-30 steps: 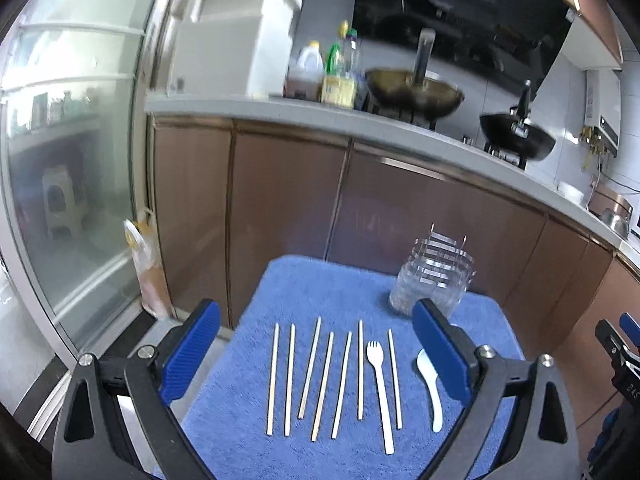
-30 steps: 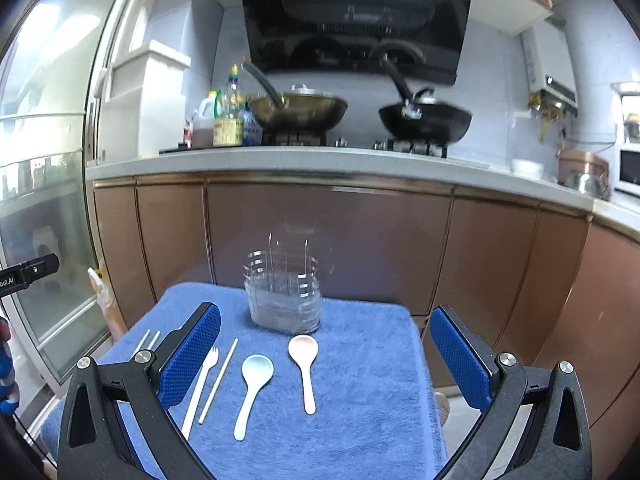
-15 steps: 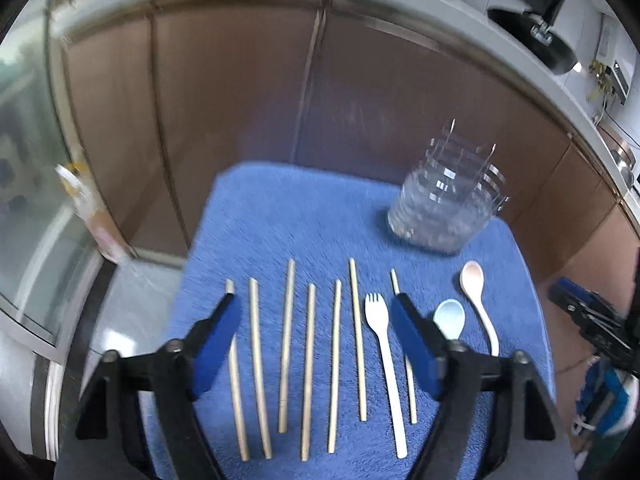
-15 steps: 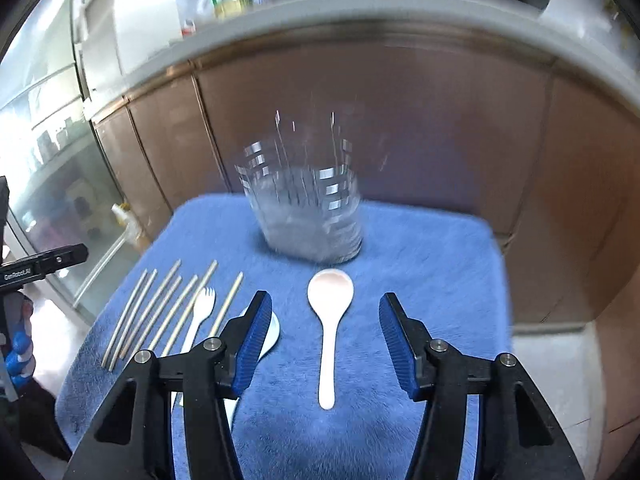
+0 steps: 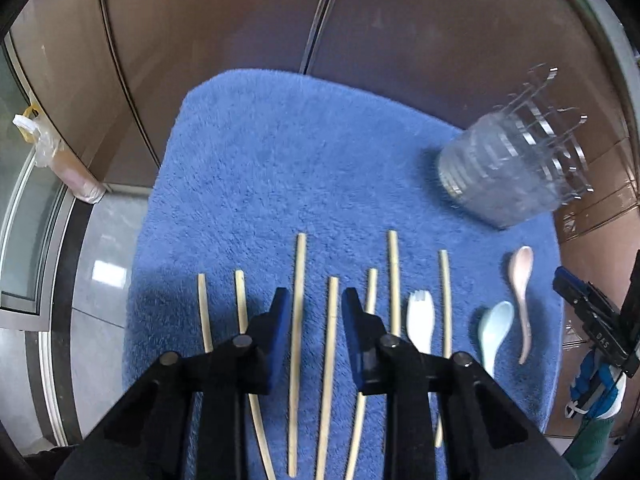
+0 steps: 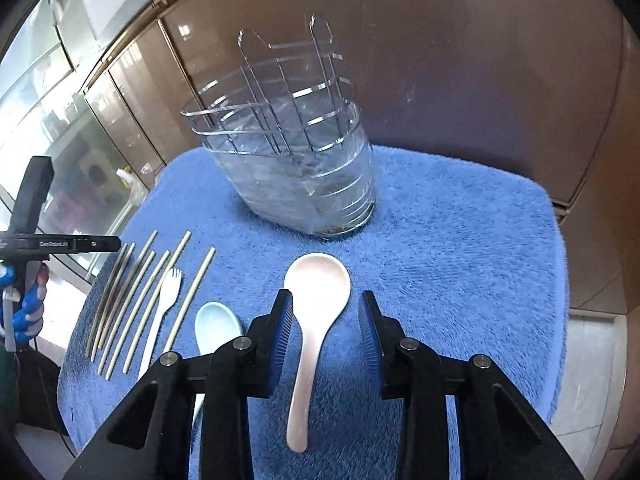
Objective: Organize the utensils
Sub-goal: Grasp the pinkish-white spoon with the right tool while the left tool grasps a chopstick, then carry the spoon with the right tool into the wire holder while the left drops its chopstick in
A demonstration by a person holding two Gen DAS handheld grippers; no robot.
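Several wooden chopsticks [image 5: 298, 280] lie side by side on a blue towel [image 5: 280, 160]. To their right lie a white fork [image 5: 419, 320], a light blue spoon [image 5: 494, 328] and a pink spoon [image 5: 522, 280]. My left gripper [image 5: 314, 300] points down over the chopsticks, jaws closing. Two chopsticks run between them and the pads do not press on them. My right gripper [image 6: 326, 304] hovers over the pink spoon [image 6: 316, 280], jaws closing. The spoon's neck lies between them, untouched. A clear wire-framed utensil holder [image 6: 296, 172] stands empty behind.
Brown cabinet doors [image 6: 480, 60] rise right behind the towel's far edge. A glass sliding door [image 5: 24, 240] and grey floor tiles [image 5: 104, 280] are on the left, with a plastic bag [image 5: 44, 148] against the cabinet. A gloved hand [image 6: 28, 304] holds the left gripper.
Both grippers tipped downward and came in low over the towel. Their jaws narrowed from wide open, the left around two chopsticks, the right around the pink spoon.
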